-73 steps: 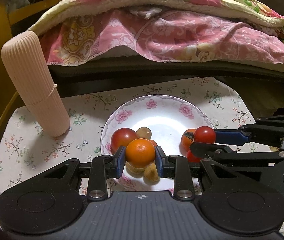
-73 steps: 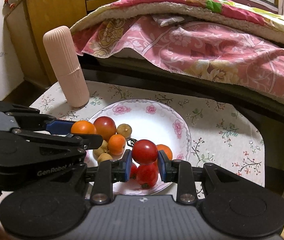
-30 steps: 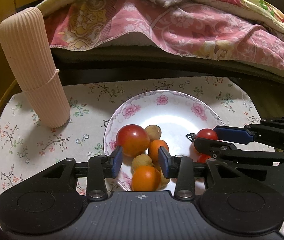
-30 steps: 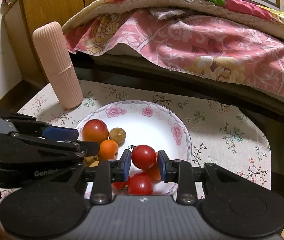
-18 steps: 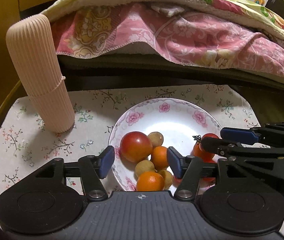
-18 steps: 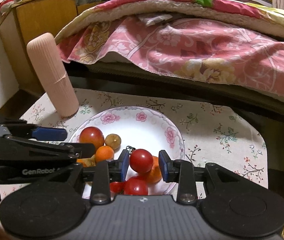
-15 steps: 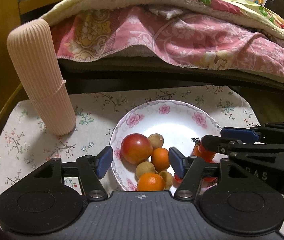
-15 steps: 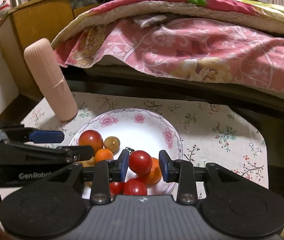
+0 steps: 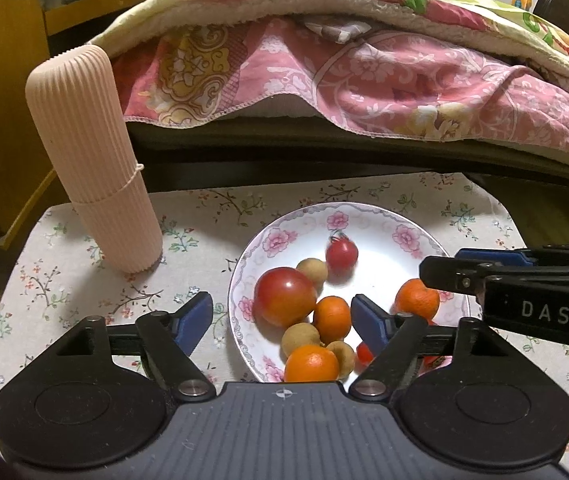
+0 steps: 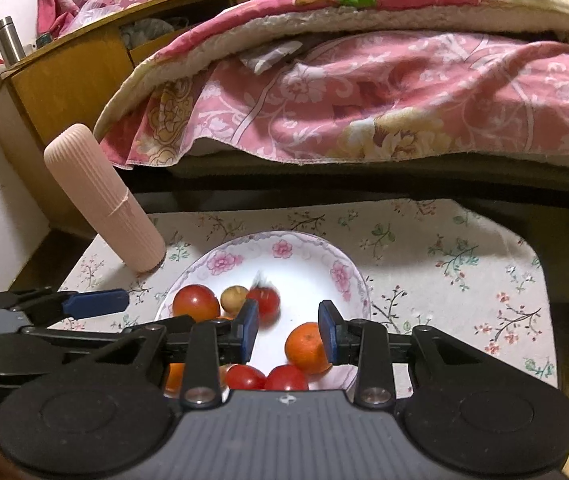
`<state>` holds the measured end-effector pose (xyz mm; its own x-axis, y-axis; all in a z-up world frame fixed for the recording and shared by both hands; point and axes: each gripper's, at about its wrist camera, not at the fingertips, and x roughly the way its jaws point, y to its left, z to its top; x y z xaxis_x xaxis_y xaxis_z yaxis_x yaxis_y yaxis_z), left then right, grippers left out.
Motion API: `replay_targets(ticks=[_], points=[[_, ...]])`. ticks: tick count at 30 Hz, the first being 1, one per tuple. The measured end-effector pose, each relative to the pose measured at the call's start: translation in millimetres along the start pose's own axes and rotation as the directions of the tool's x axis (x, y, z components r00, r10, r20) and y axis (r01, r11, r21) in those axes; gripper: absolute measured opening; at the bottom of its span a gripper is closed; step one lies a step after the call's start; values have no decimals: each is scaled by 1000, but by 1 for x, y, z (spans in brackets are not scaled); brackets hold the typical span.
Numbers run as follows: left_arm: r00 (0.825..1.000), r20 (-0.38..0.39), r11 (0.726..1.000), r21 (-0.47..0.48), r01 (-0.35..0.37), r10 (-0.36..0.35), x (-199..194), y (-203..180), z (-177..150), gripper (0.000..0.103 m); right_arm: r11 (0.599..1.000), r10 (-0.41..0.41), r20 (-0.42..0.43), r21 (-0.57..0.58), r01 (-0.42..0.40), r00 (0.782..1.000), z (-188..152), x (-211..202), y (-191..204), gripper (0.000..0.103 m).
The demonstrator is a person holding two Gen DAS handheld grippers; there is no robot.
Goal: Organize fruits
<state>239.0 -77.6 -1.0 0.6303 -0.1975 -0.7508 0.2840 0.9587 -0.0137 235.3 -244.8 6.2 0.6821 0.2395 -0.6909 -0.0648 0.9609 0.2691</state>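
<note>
A white flowered plate holds a big red tomato, oranges, small brown fruits and small tomatoes. One small red tomato lies loose and blurred near the plate's middle. My left gripper hovers over the plate's near left side. Its jaws are opening and grip nothing, with fruit lying below the gap. My right gripper is open over the plate's right side, its pads apart and touching nothing. An orange sits just below its right finger.
A tall ribbed pink cylinder stands on the flowered tablecloth left of the plate. A bed with a pink quilt runs along the far side. A wooden cabinet stands at the back left.
My right gripper let go of the small red tomato, which dropped toward the plate's middle. My left jaws spread much wider above the fruit.
</note>
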Motion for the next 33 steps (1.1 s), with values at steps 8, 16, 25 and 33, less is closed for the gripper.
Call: replay_targets(ticks=[8, 16, 25, 33], points=[[998, 13, 999, 8, -54, 54, -7, 0, -4, 92, 999, -36, -10, -20, 36, 999, -4, -3, 3, 35], [993, 42, 994, 5, -111, 111, -29, 1, -14, 103, 998, -51, -38, -26, 50, 998, -18, -18, 5, 35], [990, 57, 991, 24, -132, 130, -48, -12, -28, 103, 999, -41, -19, 13, 41, 999, -30, -49, 10, 35], [978, 79, 976, 87, -200, 194, -66, -24, -42, 103, 998, -65, 5, -5, 65, 998, -45, -72, 19, 35]])
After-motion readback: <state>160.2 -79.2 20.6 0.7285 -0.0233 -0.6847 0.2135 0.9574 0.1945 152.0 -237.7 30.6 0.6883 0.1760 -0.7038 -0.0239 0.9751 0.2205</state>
